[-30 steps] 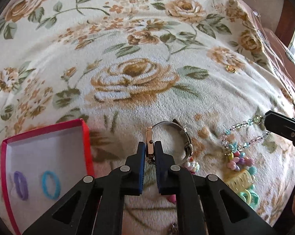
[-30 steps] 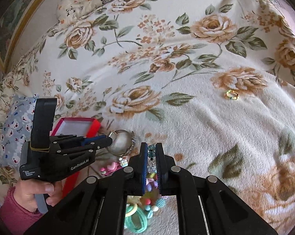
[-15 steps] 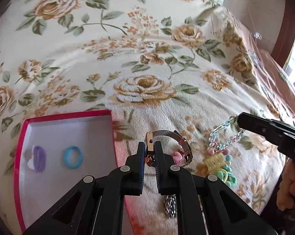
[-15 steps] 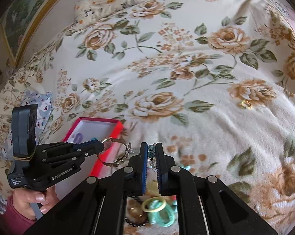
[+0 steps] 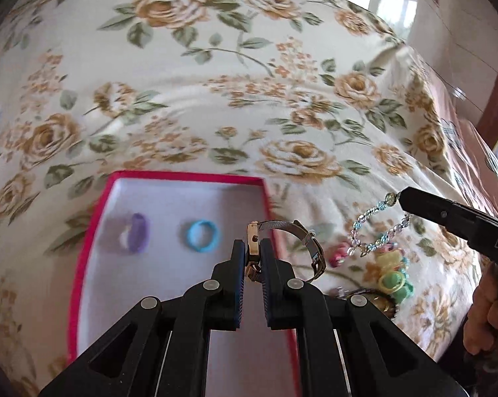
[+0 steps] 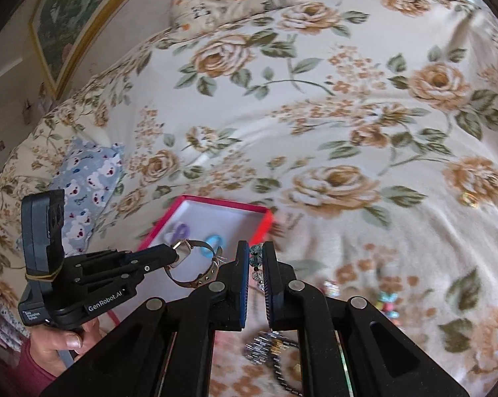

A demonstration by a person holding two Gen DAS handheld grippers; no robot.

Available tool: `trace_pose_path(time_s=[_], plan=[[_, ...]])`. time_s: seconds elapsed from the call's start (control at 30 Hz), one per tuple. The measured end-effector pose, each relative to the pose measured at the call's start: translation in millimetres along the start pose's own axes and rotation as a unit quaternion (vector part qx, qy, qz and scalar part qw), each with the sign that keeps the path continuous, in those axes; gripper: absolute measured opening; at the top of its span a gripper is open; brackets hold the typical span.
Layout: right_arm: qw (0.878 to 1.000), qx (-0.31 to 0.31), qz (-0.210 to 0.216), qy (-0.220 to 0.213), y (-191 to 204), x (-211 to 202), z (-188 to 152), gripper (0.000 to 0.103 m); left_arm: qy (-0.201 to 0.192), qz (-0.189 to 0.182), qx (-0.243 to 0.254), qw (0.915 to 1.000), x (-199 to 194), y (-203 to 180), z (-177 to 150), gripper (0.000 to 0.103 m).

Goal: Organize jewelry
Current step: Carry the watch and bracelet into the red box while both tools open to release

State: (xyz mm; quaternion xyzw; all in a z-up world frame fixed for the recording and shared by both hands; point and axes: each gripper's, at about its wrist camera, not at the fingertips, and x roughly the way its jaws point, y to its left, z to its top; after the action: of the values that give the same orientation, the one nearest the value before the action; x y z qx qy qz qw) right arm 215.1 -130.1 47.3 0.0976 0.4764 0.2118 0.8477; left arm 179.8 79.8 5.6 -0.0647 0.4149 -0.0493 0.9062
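Left gripper (image 5: 252,248) fingers clamp a gold-cased mesh-band wristwatch (image 5: 292,248), now above the red-rimmed white-lined box (image 5: 86,231); right gripper (image 6: 255,258) fingers pinch a clear-blue beaded chain (image 5: 374,228), both lifted higher.

Gold-cased watch (image 5: 253,243) on a silver mesh band, gripped by its case edge-on and lifted over the near right corner of the box, band looping out to the right. Red-sided box (image 5: 90,231) with a white floor, open on the flowered blanket, holding a purple ring (image 5: 137,237) at left and a blue ring (image 5: 201,235) beside it, apart and lying flat. Bracelet (image 5: 376,228) of clear and pale blue beads pinched at its top and dangling in a loop above a heap of pastel trinkets (image 5: 393,276) on the blanket; a small gold ring (image 6: 469,198) lying alone far off to the right.
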Motion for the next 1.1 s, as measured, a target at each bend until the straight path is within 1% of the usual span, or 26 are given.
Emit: trace_pose_path(time_s=[0.13, 0.37, 0.6, 0.7, 0.8, 1.1], plan=[[1.000, -0.012, 0.021, 0.006, 23, 18, 3, 0.007, -0.002, 0.015, -0.022, 0.9996, -9, 21, -6, 0.008], [0.998, -0.028, 0.055, 0.020, 62, 54, 8, 0.007, -0.005, 0.038, -0.046, 0.9982, -13, 50, -9, 0.008], [0.996, -0.036, 0.073, 0.047, 83, 94, 3, 0.007, 0.004, 0.054, -0.067, 0.9963, 1, 75, -12, 0.008], [0.995, -0.032, 0.075, 0.062, 84, 113, -4, 0.007, 0.011, 0.058, -0.074, 0.9955, 12, 84, -11, 0.008], [0.995, -0.022, 0.068, 0.074, 76, 128, -9, 0.007, 0.015, 0.060, -0.078, 0.9950, 24, 90, -10, 0.008], [0.994, -0.008, 0.030, 0.106, 43, 152, -21, 0.007, 0.038, 0.070, -0.068, 0.9945, 60, 95, -10, 0.008]])
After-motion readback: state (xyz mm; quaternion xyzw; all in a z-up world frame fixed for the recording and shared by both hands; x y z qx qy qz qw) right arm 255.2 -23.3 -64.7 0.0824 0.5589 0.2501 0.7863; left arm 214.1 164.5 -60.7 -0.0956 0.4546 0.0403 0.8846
